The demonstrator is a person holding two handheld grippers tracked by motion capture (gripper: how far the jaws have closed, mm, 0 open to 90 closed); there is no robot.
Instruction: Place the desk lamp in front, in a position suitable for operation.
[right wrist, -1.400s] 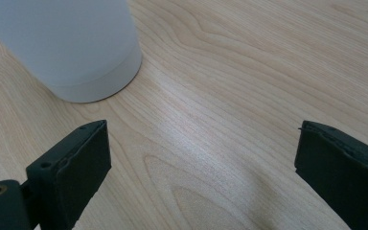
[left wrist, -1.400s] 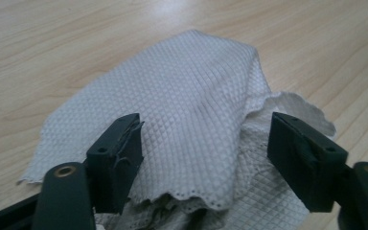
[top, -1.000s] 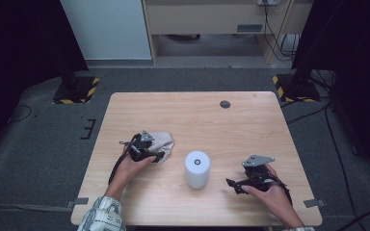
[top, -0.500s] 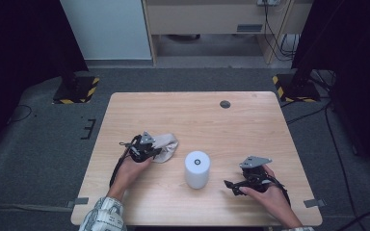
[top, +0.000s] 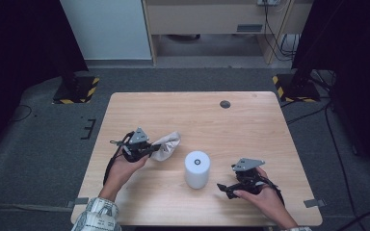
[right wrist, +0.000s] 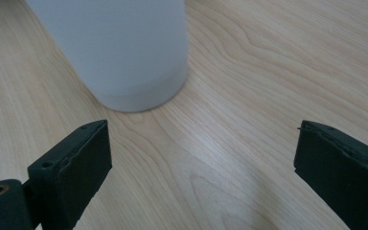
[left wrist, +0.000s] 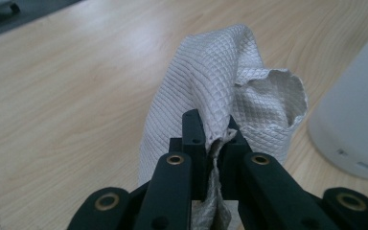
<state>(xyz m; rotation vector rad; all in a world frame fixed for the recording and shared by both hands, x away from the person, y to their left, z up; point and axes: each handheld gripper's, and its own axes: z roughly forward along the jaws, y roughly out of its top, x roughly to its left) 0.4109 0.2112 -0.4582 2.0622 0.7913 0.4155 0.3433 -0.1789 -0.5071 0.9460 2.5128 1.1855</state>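
Note:
A white roll of paper towel (top: 196, 169) stands upright near the middle of the wooden table (top: 197, 115). A torn, crumpled sheet of towel (top: 168, 145) lies just left of it, and my left gripper (top: 149, 150) is shut on one edge of that sheet. In the left gripper view the quilted sheet (left wrist: 220, 105) bulges up past the closed jaws, with the roll (left wrist: 354, 110) at the right. My right gripper (top: 223, 188) rests low on the table right of the roll, jaws wide apart and nothing between them. The roll's base (right wrist: 124, 48) stands just ahead in the right gripper view.
A small dark round disc (top: 225, 104) sits at the table's far right. Beyond the table are a grey floor, black stands with yellow-striped bases (top: 77, 90), and cables (top: 313, 115) at the right.
My left gripper has drawn the sheet slightly down and left, away from the roll. The right gripper has shifted a little toward the near edge and stays open.

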